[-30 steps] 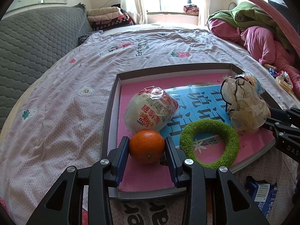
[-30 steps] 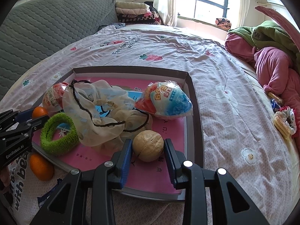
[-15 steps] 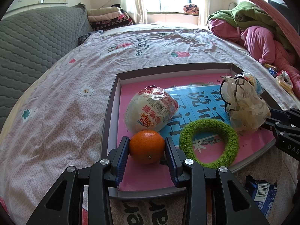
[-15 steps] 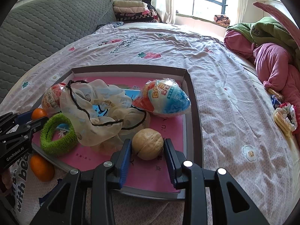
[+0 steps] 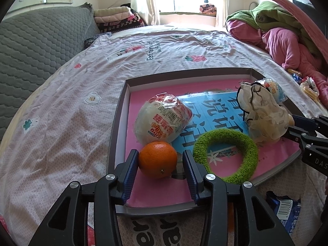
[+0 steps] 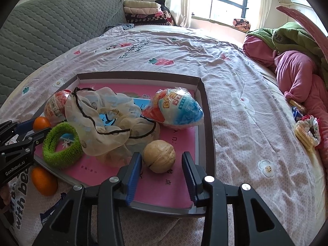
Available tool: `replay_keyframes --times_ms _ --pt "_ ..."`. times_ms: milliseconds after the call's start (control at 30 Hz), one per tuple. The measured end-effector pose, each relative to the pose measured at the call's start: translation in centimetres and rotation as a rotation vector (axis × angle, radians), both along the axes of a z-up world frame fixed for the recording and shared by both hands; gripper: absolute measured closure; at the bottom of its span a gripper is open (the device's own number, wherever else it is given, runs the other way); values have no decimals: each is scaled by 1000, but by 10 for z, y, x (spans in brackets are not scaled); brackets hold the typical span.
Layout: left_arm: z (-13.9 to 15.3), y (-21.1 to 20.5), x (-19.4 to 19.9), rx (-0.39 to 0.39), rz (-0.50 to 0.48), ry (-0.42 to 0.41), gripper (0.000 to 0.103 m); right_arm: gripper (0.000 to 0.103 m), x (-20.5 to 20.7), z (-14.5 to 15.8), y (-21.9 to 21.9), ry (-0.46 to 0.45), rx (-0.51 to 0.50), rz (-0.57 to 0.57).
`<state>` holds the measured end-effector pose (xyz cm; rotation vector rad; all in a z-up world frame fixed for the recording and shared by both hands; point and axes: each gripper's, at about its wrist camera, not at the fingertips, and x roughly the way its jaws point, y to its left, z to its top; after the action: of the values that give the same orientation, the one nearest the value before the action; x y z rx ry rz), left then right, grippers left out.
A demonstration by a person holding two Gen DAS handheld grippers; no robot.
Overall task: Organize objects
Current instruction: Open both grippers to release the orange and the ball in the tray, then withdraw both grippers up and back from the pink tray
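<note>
tray (image 6: 207,123) on bed already held orange (image 5: 157,159), walnut (image 6: 159,158), two snack packs, green ring, sheer pouch. left gripper (image 5: 158,169) and right gripper (image 6: 162,169) both stood wide, gaps beside orange and walnut. second orange (image 6: 44,181) lay outside tray, apparently left to sort.

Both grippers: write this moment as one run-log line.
left gripper: open around orange | right gripper: open around walnut | both in tray
</note>
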<state>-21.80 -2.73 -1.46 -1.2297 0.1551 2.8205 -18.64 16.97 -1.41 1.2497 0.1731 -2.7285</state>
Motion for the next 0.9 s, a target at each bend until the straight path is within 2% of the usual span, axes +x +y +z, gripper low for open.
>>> replay_keyframes --times_ms 500,900 --pt "5 -3 2 42 -6 -2 53 53 4 5 0 23 7 -5" --pt "13 -14 3 75 11 12 51 52 6 10 0 43 7 -6"
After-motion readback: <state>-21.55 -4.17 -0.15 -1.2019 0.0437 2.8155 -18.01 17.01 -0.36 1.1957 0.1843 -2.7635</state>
